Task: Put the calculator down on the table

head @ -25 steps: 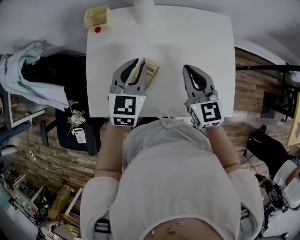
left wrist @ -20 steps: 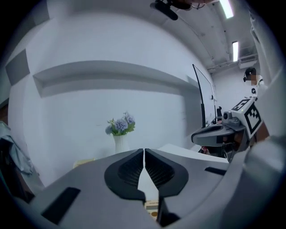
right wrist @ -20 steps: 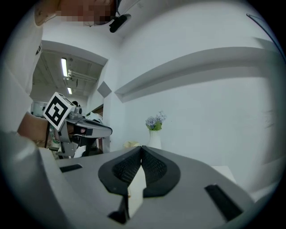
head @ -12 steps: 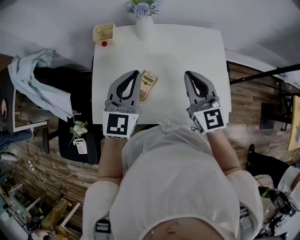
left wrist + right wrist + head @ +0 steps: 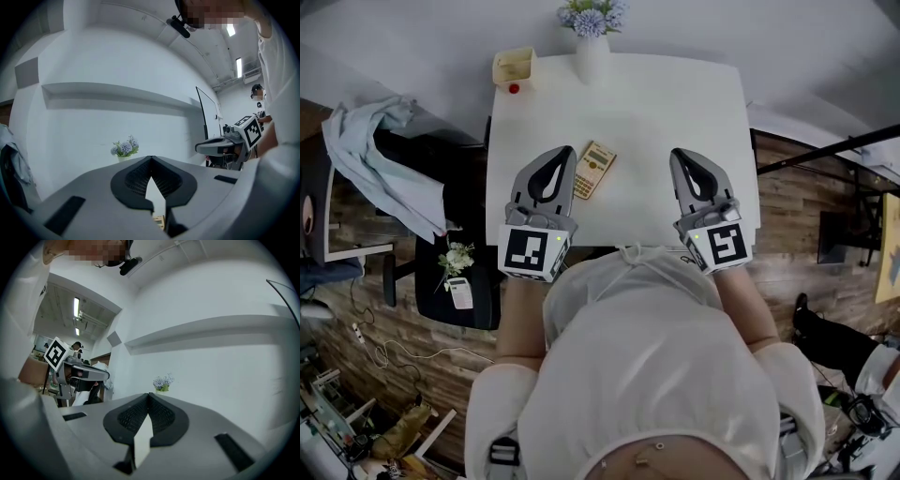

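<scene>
The beige calculator [image 5: 594, 169] lies flat on the white table [image 5: 675, 103], left of the middle. My left gripper [image 5: 566, 151] hangs just left of it with its jaws shut and nothing in them; its tip is beside the calculator's near left edge, apart from it. My right gripper [image 5: 679, 154] is over the table's right half, shut and empty. In the left gripper view the left gripper [image 5: 151, 158] has its jaws meeting at the tips and points level at the wall. In the right gripper view the right gripper [image 5: 149, 394] looks the same.
A white vase of pale blue flowers [image 5: 592, 37] stands at the table's far edge. A yellow box [image 5: 514, 66] and a small red object [image 5: 515, 89] sit at the far left corner. A dark chair [image 5: 450, 187] with a light cloth [image 5: 366, 155] stands left of the table.
The left gripper has let go of the calculator, which now lies flat on the table. Its jaws have shut and both grippers have risen and drawn back a little.
</scene>
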{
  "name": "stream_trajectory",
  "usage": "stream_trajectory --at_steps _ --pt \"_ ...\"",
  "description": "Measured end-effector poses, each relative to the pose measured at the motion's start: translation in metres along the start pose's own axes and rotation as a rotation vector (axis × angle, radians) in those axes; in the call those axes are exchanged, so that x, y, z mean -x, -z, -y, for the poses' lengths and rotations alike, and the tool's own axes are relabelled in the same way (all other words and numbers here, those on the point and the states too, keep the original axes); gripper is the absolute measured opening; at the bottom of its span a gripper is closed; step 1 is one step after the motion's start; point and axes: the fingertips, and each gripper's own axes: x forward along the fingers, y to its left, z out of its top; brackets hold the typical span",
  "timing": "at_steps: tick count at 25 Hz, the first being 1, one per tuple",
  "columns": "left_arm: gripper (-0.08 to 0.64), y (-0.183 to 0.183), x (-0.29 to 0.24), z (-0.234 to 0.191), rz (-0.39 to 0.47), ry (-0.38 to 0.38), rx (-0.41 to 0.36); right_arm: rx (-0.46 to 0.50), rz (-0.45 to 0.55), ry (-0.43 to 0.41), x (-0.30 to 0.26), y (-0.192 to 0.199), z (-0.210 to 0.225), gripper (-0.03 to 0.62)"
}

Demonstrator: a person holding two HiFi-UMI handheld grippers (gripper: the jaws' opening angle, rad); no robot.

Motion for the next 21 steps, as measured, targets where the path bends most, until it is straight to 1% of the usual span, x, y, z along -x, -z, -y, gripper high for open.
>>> stream_trajectory --at_steps 2,5,10,17,21 --pt "0.018 0.001 0.0 0.001 -0.008 0.009 0.008 0.002 -0.004 0.003 0.0 0.001 0.0 0.0" --pt "0.018 0.008 -0.001 0.0 -0.047 0.009 -0.001 0.006 -0.009 0.012 -0.001 0.001 0.002 0.0" --pt "0.018 0.015 -0.005 -0.005 -0.072 -0.009 0.017 0.007 -0.017 0.014 -0.008 0.005 0.007 0.0" --pt "0.018 0.022 -0.014 -0.011 -0.099 -0.038 -0.038 -0.005 -0.022 0.006 -0.019 0.009 0.012 0.0" --pt "0.018 0.023 -0.019 -0.01 -0.104 -0.031 -0.03 -0.006 -0.019 0.002 -0.024 0.009 0.015 0.0"
